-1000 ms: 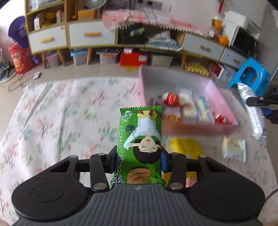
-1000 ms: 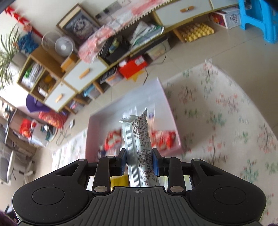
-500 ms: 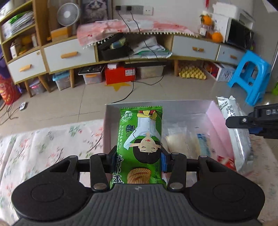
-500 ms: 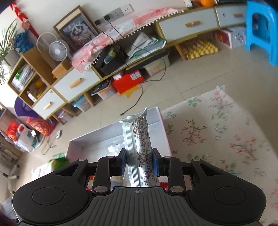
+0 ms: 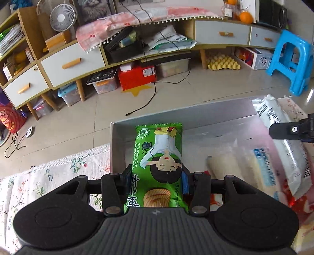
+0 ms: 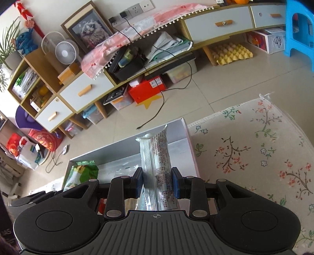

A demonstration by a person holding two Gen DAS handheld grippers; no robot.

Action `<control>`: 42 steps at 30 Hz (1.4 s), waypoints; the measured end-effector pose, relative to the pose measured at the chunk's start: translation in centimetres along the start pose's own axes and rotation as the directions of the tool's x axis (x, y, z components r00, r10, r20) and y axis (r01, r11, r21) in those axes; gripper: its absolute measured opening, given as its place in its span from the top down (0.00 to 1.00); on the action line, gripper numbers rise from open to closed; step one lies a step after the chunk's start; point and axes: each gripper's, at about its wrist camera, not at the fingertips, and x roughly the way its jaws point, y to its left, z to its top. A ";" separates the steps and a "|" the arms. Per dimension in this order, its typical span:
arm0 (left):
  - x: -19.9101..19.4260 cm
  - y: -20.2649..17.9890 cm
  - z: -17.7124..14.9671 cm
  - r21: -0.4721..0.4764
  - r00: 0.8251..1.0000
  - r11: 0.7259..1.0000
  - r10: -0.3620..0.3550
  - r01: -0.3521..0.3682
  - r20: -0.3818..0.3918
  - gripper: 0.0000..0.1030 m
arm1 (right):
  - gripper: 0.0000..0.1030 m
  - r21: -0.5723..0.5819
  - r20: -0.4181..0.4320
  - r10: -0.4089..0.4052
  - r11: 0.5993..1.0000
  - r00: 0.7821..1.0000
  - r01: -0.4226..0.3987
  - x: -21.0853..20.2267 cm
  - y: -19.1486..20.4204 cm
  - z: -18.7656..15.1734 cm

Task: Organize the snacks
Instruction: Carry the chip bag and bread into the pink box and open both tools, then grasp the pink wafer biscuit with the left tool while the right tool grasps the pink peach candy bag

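Tiled floor [image 5: 176, 94] runs back to a long low cabinet [image 5: 74, 62] with white drawers, a small fan [image 5: 60, 18] on its top and a red box [image 5: 137, 77] tucked under it; a blue stool [image 5: 290, 60] stands off to the right. Nearer, a floral cloth [image 6: 255, 153] covers the desk, and on it sits a shallow grey box [image 5: 117, 143], its far wall level with the cloth's far edge.

Left claw [image 5: 156, 182] is pinching a green packet [image 5: 159, 157] at its lower half, both pads pressed to its sides. That packet stands upright out of the grip and hangs over the box's left end, near the far-left corner. From the right wrist view it shows as a green patch [image 6: 82, 172] at that same end.

Right claw [image 6: 157, 182] is clamped on a white packet [image 6: 157, 162], narrow, printed with small text, its crimped top pointing at the far wall. It hangs over the right end of the box; from the left wrist view the same packet [image 5: 274, 125] and a black finger [image 5: 290, 129] come in from the right edge.

Pale wrapped snacks [image 5: 235, 168] lie on the box floor, with red wrappers [image 5: 302, 204] at its near-right part, blurred.
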 end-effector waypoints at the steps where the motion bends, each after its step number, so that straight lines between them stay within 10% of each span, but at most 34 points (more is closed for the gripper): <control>1: 0.0 0.0 -0.1 0.006 1.000 1.000 -0.008 0.008 0.008 0.58 | 0.71 -0.004 0.004 0.005 1.000 1.000 -0.005 -0.1 0.1 0.0; 8: -1.3 -0.2 0.3 0.017 0.998 0.999 -0.039 0.038 0.052 0.25 | 0.56 0.011 0.023 0.046 0.999 0.999 -0.046 -0.6 0.1 0.4; 15: -3.2 -0.5 -0.1 0.013 0.998 0.999 -0.037 0.036 0.053 0.14 | 0.31 -0.031 0.029 0.071 0.997 0.997 -0.070 -2.2 1.2 0.5; 42: -13.2 1.4 -6.9 -0.132 0.999 0.991 -0.022 0.027 0.042 0.00 | 0.04 -0.226 -0.022 -0.067 0.972 0.998 0.060 -13.1 6.3 -6.5</control>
